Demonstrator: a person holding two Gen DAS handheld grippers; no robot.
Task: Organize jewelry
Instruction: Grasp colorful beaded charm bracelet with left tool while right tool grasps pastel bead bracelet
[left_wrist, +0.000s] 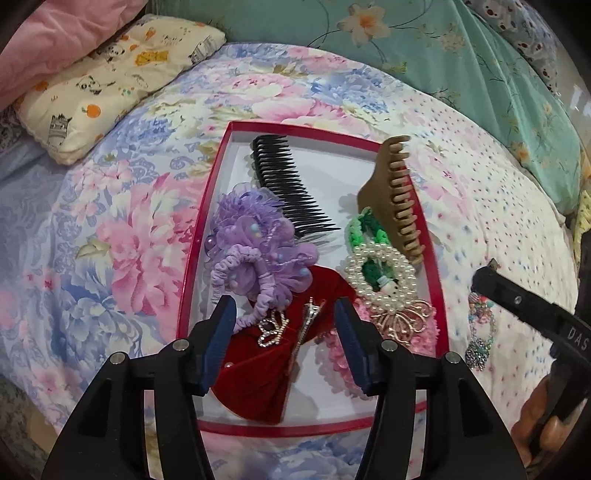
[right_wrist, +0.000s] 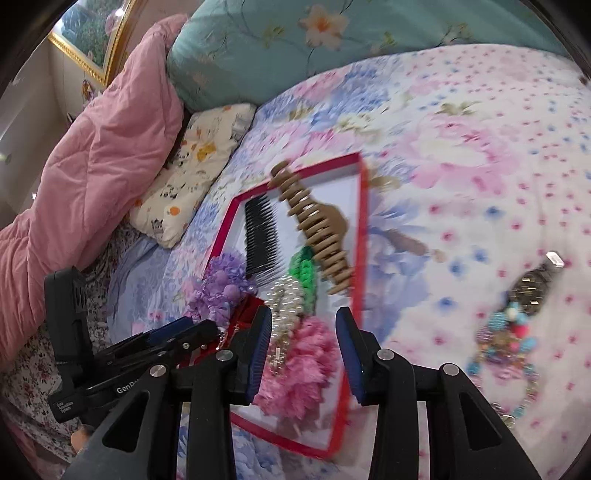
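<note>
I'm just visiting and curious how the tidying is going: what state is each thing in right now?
Red-rimmed box: open, no lid on it, partly filled.
Black comb: lying in the box.
Tan claw clip: closed, propped on the box rim.
Beaded bracelet: out on the bedspread.
Wristwatch: out on the bedspread.
Left gripper: open, empty.
Right gripper: open, empty.
</note>
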